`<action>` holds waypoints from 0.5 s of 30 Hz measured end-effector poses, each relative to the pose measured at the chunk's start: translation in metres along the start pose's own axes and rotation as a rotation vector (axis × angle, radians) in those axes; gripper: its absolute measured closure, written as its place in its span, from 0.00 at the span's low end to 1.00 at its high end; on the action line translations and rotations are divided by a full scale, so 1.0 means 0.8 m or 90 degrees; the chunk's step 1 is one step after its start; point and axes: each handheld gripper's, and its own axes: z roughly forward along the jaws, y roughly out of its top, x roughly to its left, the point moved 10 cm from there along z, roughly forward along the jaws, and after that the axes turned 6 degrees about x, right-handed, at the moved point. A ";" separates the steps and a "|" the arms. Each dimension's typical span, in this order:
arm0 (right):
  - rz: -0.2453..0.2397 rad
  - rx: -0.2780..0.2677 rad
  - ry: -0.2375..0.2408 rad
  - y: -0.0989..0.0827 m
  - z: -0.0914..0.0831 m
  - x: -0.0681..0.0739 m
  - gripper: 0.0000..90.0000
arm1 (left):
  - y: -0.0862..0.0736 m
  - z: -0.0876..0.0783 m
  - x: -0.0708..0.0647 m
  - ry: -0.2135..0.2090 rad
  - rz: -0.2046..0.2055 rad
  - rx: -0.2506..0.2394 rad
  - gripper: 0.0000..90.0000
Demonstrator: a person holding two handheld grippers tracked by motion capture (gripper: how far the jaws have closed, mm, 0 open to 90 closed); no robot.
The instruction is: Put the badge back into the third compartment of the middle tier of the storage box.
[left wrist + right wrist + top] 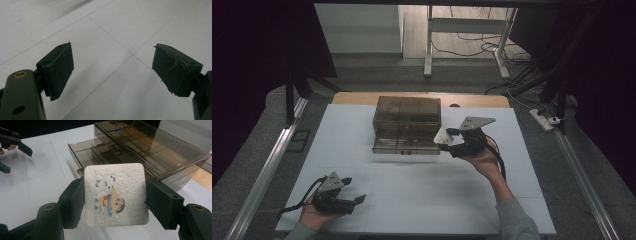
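Observation:
A smoky clear plastic drawer box (pixel 407 120) stands at the middle back of the white table, its bottom drawer (pixel 404 147) pulled out toward me. My right gripper (pixel 448 139) is just right of that drawer's front, shut on a white square card (pixel 443 135) with a cartoon child drawn on it. In the right gripper view the card (pixel 115 194) is clamped by its two side edges between the black pads (pixel 72 203), in front of the divided drawer (pixel 96 153). My left gripper (pixel 353 190) rests open near the table's front left, its pads (pixel 58 68) wide apart over bare table.
The white table top (pixel 422 185) has seam lines across it. A wooden strip (pixel 362 97) edges the far side. Metal rails (pixel 267 170) run along both sides. Beyond the table are cables and a white stand (pixel 429 45) on the floor.

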 end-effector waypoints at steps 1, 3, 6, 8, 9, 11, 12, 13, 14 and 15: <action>-0.002 0.002 0.000 0.000 0.001 0.000 0.36 | 0.000 0.000 0.000 0.000 0.000 0.000 0.19; -0.003 0.002 0.000 0.002 0.003 0.001 0.36 | 0.000 0.000 0.000 0.000 0.000 0.000 0.19; -0.004 0.001 0.003 0.003 0.006 0.002 0.36 | 0.000 0.000 0.000 0.000 0.000 0.000 0.19; -0.005 0.002 0.010 0.004 0.009 0.004 0.36 | 0.000 0.000 -0.001 -0.002 0.000 -0.001 0.19; -0.006 0.003 0.011 0.005 0.012 0.005 0.36 | 0.001 -0.001 -0.001 -0.004 -0.001 -0.003 0.19; -0.011 0.012 0.012 0.006 0.017 0.007 0.36 | 0.001 -0.001 -0.001 -0.003 -0.002 -0.004 0.19; -0.014 0.012 0.010 0.008 0.019 0.007 0.36 | 0.001 -0.001 -0.001 -0.004 -0.001 -0.004 0.19; -0.013 0.017 0.012 0.011 0.024 0.006 0.36 | 0.001 -0.001 -0.001 -0.004 -0.001 -0.005 0.19; -0.013 0.017 0.012 0.011 0.024 0.006 0.36 | 0.001 -0.001 -0.001 -0.003 0.000 -0.005 0.19; -0.014 0.021 0.012 0.012 0.027 0.004 0.36 | 0.001 -0.002 -0.001 -0.002 0.001 -0.005 0.19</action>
